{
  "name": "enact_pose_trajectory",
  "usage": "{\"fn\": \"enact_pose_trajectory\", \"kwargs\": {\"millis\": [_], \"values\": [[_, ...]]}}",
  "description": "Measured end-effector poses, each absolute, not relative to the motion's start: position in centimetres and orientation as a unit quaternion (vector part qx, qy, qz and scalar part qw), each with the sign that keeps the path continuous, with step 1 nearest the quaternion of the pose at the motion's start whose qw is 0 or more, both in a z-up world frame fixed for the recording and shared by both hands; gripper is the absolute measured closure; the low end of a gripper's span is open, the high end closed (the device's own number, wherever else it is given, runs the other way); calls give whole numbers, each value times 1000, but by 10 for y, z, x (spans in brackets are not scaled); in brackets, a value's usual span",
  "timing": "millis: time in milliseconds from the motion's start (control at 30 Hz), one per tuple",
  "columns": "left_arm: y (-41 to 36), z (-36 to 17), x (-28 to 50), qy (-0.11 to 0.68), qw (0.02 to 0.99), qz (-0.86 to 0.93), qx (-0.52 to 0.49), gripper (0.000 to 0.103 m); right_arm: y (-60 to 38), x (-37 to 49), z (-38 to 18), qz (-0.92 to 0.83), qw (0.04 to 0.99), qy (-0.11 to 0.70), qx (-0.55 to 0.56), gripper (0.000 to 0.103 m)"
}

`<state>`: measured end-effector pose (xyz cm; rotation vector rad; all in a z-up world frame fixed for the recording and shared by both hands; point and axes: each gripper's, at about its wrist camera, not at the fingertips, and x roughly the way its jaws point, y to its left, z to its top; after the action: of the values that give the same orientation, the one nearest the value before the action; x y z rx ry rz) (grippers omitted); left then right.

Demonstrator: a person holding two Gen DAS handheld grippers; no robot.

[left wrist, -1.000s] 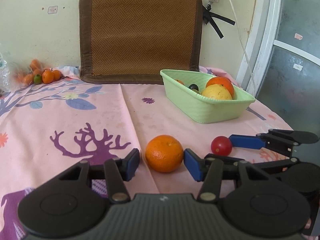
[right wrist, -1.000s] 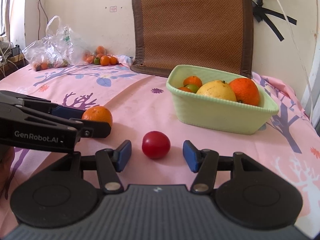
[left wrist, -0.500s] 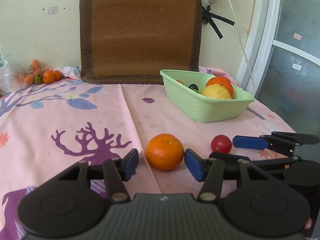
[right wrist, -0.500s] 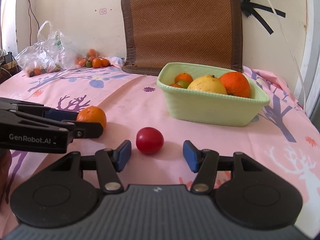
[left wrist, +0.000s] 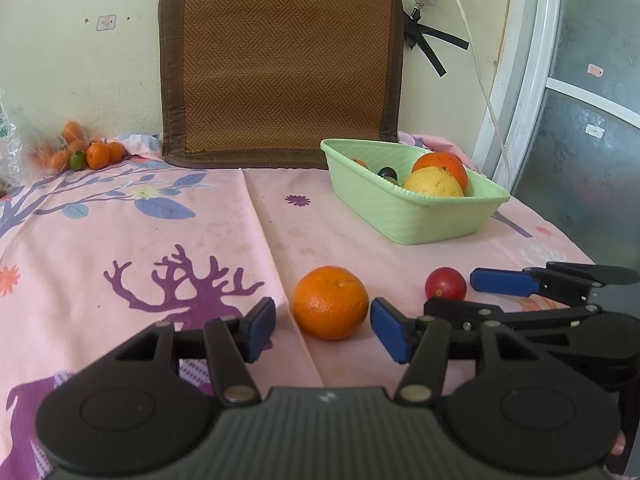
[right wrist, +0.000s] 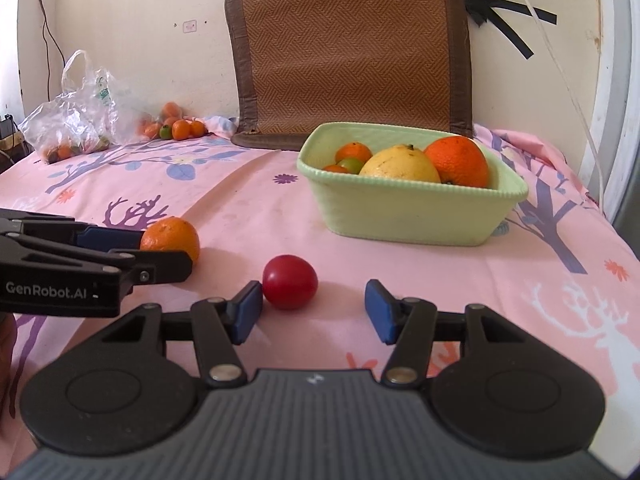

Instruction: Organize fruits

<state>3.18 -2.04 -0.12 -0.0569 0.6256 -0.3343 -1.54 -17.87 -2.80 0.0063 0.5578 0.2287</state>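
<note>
Two claws we hold spread wide on the pink cloth [left wrist: 120, 208]: beyond sits the green basket [right wrist: 408, 216]; our left claw [left wrist: 323, 326] brackets the orange [left wrist: 330, 302]; our right claw [right wrist: 312, 310] flanks the tomato [right wrist: 289, 287], perhaps touching one pad.

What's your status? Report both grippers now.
Left gripper open, straddling orange. Right gripper open around red fruit. Both fruits on cloth. Path to green basket unobstructed.

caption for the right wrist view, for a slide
Open right gripper closing in on a red tomato, green fruit basket behind.
</note>
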Motion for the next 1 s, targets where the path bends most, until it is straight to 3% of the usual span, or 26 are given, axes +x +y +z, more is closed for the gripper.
{"fn": "enact_pose_trajectory", "kwargs": {"millis": [1000], "values": [[-20, -1, 31, 306, 937, -164, -31, 43, -179, -17, -30, 113, 956, 272, -1, 43]]}}
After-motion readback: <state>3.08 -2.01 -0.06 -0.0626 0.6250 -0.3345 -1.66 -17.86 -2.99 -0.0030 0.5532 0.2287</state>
